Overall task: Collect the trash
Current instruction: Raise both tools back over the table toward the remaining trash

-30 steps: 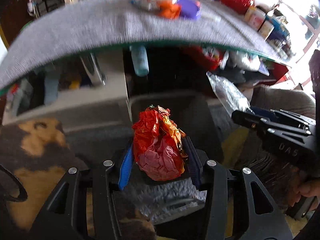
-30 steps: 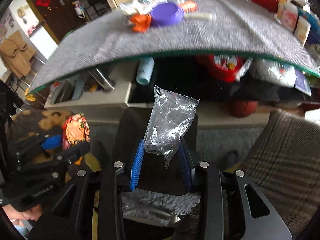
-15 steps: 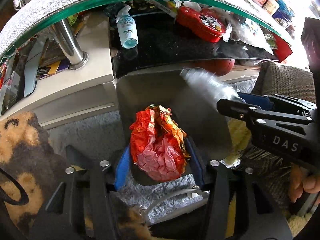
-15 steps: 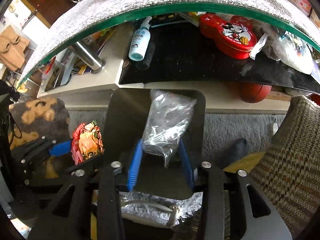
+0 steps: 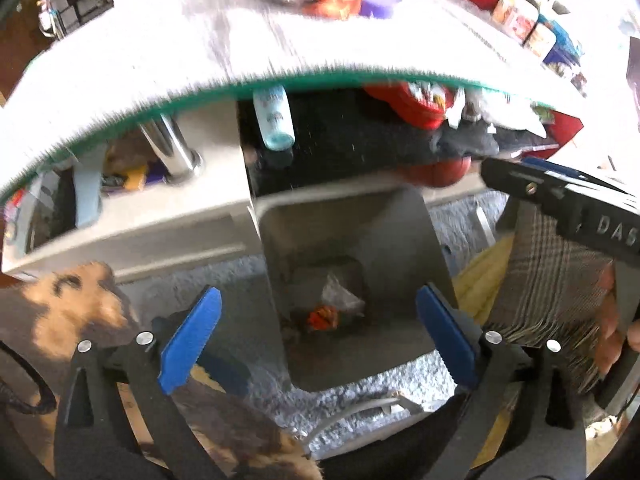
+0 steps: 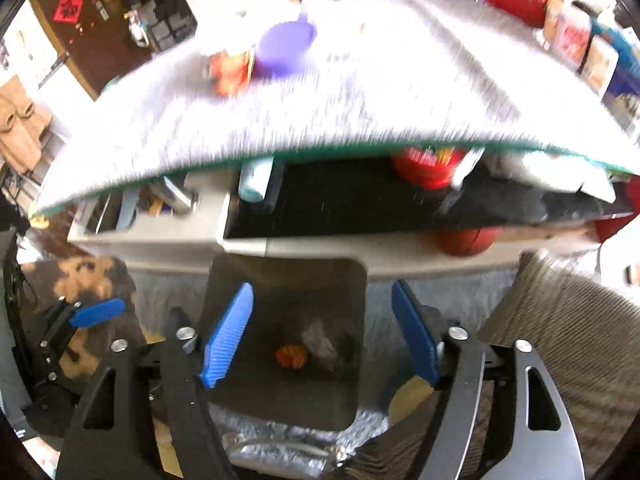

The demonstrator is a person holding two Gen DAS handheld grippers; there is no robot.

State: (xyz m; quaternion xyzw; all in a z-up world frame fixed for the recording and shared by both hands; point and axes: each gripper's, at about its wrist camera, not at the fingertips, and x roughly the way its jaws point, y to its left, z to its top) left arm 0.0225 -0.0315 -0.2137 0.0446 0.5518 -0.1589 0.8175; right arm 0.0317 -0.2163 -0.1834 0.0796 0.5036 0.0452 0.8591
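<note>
A grey square trash bin [image 5: 400, 240] stands on the floor rug below the table; it also shows in the right wrist view [image 6: 352, 280]. At its bottom lie the crumpled red-orange wrapper [image 5: 323, 317] and the clear plastic bag [image 5: 338, 294], both also in the right wrist view: wrapper [image 6: 291, 355], bag [image 6: 318, 341]. My left gripper [image 5: 316, 344] is open and empty above the bin. My right gripper [image 6: 322, 334] is open and empty above the bin. The right gripper shows at the left view's right edge [image 5: 560, 196].
A grey-topped glass table [image 5: 160, 64] lies ahead with an orange wrapper [image 6: 230, 68], a purple bowl [image 6: 286, 46] and jars at the right. A lower shelf holds a bottle [image 5: 274, 120] and a red tin [image 5: 408, 100]. A plaid cushion [image 6: 568, 320] is at right.
Both grippers have opened and dropped their trash into the bin: the red-orange wrapper from the left, the clear bag from the right. Both views have tilted up toward the table.
</note>
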